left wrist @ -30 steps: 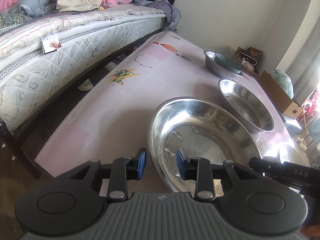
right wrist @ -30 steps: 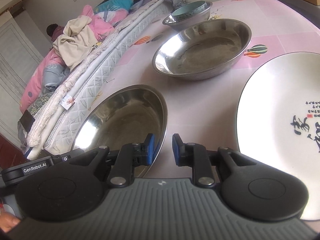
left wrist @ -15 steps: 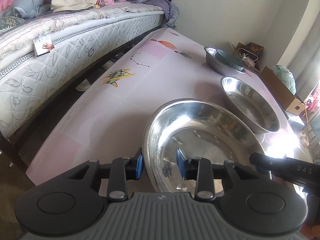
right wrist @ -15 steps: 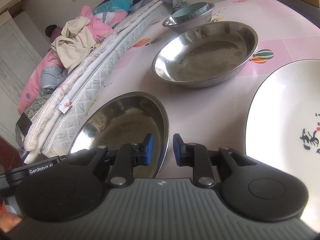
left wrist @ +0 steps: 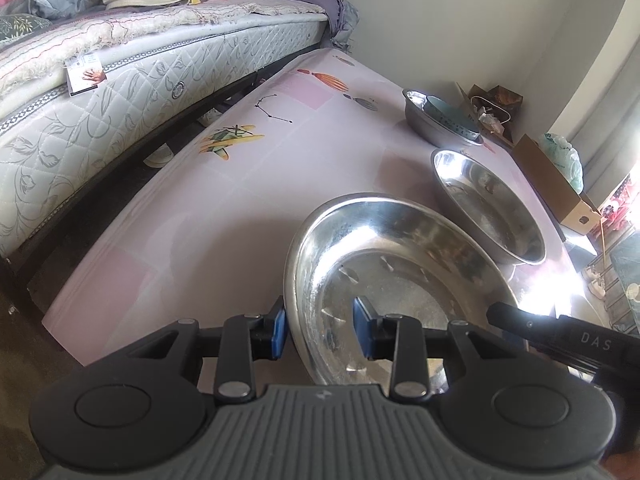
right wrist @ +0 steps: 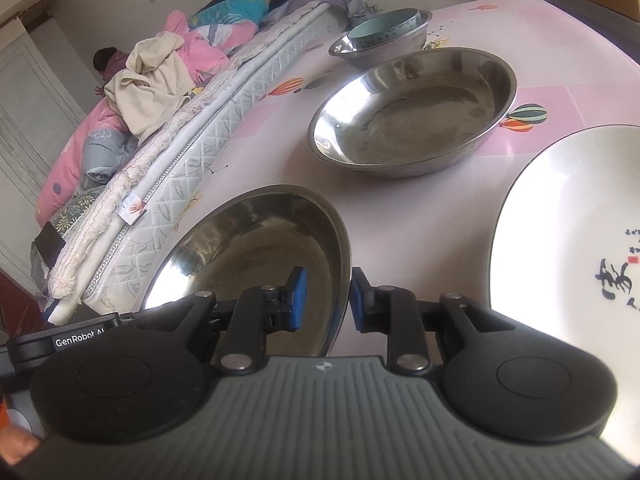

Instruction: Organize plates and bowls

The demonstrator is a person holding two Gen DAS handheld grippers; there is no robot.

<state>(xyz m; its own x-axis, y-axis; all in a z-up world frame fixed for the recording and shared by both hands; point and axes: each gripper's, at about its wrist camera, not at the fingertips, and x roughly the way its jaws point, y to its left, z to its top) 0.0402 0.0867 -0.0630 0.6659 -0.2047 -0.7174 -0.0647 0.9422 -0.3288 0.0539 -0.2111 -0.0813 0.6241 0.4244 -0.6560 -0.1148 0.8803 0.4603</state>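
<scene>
A wide, shallow steel basin (left wrist: 400,276) is seen at the near end of the pink patterned tabletop (left wrist: 224,200), its polished inside dulled in the middle by a greyish film and small streaks, with bright glare along the rim. Its near rim is straddled from both sides: the left tongs (left wrist: 319,328) are held with one blue pad outside the rim and the other inside the bowl, and the right tongs (right wrist: 325,300) are placed the same way on the opposite edge. In both views a gap is visible between pads and metal, so both tongs are read as parted and not yet clamped; the right tongs are widening slightly. Just beyond the basin a second steel basin (right wrist: 412,112) of similar shape is set, apart from it, its bottom marked by a brownish residue. Farther back a smaller steel bowl (right wrist: 384,46) is seen with a pale blue bowl (right wrist: 380,26) nested in it. A large white plate (right wrist: 568,248) with black brush characters is laid near the right tongs. A bed (left wrist: 120,68) piled with bedding is seen alongside the tabletop.
</scene>
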